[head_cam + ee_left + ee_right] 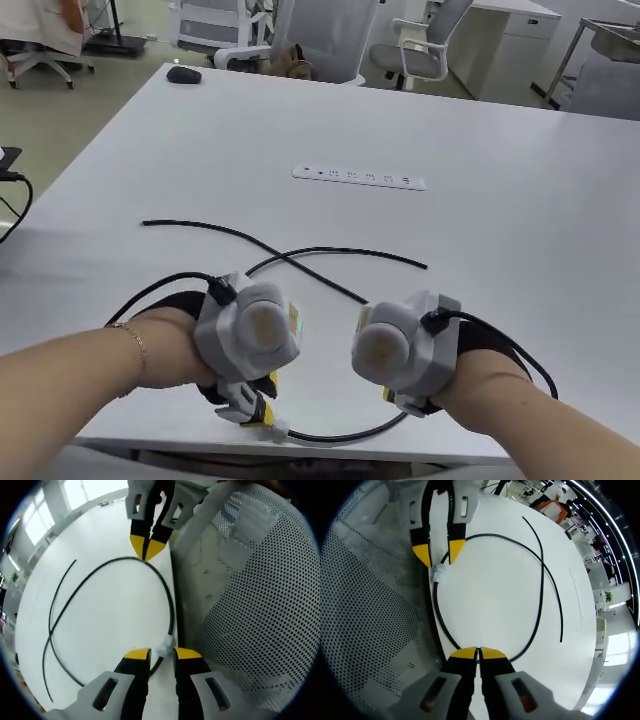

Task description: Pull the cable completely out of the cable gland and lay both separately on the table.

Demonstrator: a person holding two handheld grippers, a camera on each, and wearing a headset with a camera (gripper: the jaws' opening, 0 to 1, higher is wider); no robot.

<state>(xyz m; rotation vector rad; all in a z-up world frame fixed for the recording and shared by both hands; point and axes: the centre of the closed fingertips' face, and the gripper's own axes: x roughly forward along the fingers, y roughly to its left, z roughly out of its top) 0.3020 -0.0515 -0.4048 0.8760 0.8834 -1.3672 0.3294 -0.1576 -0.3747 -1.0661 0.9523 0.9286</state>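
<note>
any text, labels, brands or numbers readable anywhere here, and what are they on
No text can be read in these pictures.
power strip: small dark marks by its sockets, too small to read.
cable: plain black, no print that can be made out.
cable gland: white, too blurred to show any marking.

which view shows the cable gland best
Right gripper view: the white gland sits clear on the cable, just off the left gripper's open tips. The left gripper view shows it small between its own jaws; in the head view it is a pale speck below that gripper.
</note>
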